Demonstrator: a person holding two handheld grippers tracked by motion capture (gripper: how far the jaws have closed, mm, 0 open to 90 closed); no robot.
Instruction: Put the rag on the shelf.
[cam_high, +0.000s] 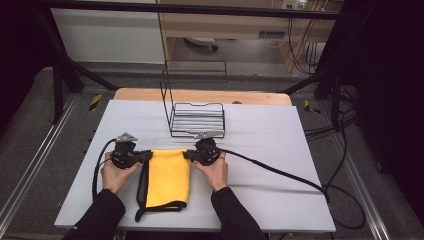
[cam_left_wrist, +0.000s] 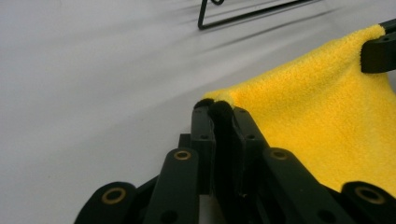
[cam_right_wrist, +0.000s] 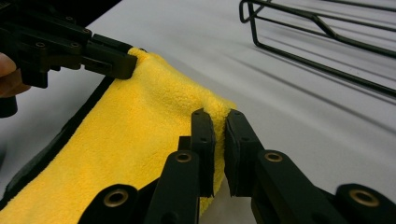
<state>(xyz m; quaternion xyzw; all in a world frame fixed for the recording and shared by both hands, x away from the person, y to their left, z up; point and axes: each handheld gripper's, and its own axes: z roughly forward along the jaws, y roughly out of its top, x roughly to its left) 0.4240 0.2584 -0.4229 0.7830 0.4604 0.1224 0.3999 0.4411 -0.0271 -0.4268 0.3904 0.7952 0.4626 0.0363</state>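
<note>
Yellow towel (cam_high: 169, 176) near desk's (cam_high: 280, 150) front edge is clamped at its far corners by left gripper (cam_high: 148, 155) and right gripper (cam_high: 187, 155) fingers; wire rack (cam_high: 197, 120) stands just behind.

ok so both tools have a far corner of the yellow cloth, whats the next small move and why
Probably lift both corners together. The left tool and right tool are each shut on a far corner of the yellow cloth, which lies flat on the table.

wire rack (cam_high: 197, 120) behind, table (cam_high: 280, 145) sides open
</note>
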